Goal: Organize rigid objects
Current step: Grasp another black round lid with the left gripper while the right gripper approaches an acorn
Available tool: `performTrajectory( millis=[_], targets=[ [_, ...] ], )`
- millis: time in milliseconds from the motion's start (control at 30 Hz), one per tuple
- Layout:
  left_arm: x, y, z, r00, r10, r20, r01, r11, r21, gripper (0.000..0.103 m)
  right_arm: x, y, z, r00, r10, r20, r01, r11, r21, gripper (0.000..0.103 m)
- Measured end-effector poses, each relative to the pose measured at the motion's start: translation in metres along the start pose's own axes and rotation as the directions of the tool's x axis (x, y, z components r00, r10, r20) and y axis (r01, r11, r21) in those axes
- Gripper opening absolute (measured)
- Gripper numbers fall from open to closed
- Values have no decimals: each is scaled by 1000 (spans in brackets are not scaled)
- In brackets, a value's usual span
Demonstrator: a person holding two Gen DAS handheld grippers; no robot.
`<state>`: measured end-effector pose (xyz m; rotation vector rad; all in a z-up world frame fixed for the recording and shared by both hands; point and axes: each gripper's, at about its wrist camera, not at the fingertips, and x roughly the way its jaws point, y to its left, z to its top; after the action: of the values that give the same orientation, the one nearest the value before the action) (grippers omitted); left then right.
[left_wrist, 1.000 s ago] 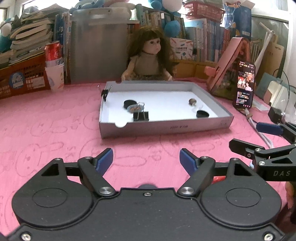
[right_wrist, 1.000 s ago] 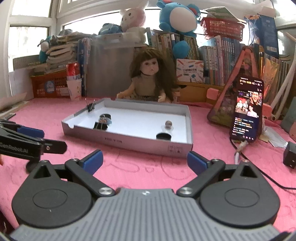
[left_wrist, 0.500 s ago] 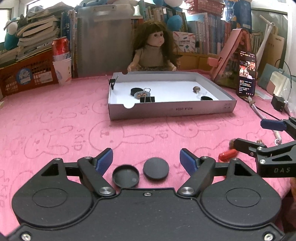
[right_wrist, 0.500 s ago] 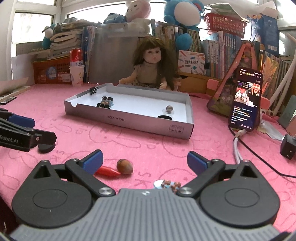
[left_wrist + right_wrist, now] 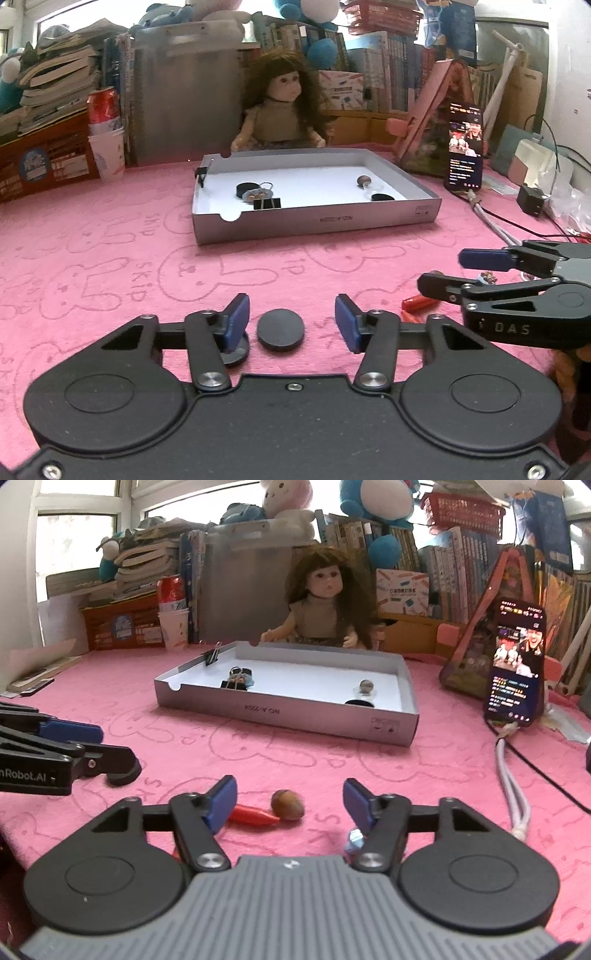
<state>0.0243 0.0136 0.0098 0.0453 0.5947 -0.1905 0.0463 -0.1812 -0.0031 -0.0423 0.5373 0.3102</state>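
Note:
My left gripper [image 5: 291,321] hangs low over the pink cloth with its jaws closing. A flat black disc [image 5: 280,329] lies between them, untouched by the pads. A second black cap [image 5: 233,356] sits partly under the left finger. My right gripper [image 5: 290,801] is also closing, around a brown hazelnut [image 5: 288,804] that its pads do not touch. A red piece [image 5: 253,815] lies beside the nut, and a small blue bead charm [image 5: 352,840] under the right finger. Ahead stands the grey box tray [image 5: 314,221], holding black discs, binder clips and a nut.
A doll [image 5: 282,107] sits behind the tray. A lit phone [image 5: 517,664] leans at the right, with a white cable [image 5: 511,775] trailing toward me. A red can on stacked paper cups [image 5: 105,136], a grey bin and books line the back.
Both pairs of jaws have narrowed. The small objects on the cloth came into view between the fingers. The left gripper shifted so the flat disc is centred and the other cap lies under its left finger.

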Motion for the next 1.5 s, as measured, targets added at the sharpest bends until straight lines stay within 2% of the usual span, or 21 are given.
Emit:
performTrajectory(
  millis=[100,167,233,267,933,1000,1133,1300,1500],
  targets=[
    [3,-1,-1,1000,4,-12,-5,1000,-9,43,1,1,0,1000,6,-7,-6,1000,6,63],
    [6,-1,-2,1000,11,-22,-12,1000,-20,42,1,1,0,1000,6,-11,-6,1000,18,54],
    [10,2,-2,999,8,-39,-9,999,-38,41,2,-1,1,1000,-17,-18,17,999,33,39],
    [11,3,-3,999,4,-46,-6,999,-46,41,3,-3,2,999,-26,-23,27,999,39,37],
    [24,4,-8,998,38,-51,-41,998,-50,41,13,-1,-3,999,-7,-54,10,999,49,35],
    [24,2,-10,997,61,-45,-62,998,-28,29,13,1,-3,998,-15,-54,17,999,37,31],
    [20,-5,-14,997,74,-36,-73,997,4,29,11,9,-6,998,-45,-51,43,999,-26,25],
    [21,-2,-8,997,54,-51,-56,998,-26,29,10,2,0,998,-24,-58,25,1000,18,25],
    [26,2,12,999,44,-29,-45,998,-35,29,9,0,15,1000,-23,-13,23,1000,12,25]
  ],
)
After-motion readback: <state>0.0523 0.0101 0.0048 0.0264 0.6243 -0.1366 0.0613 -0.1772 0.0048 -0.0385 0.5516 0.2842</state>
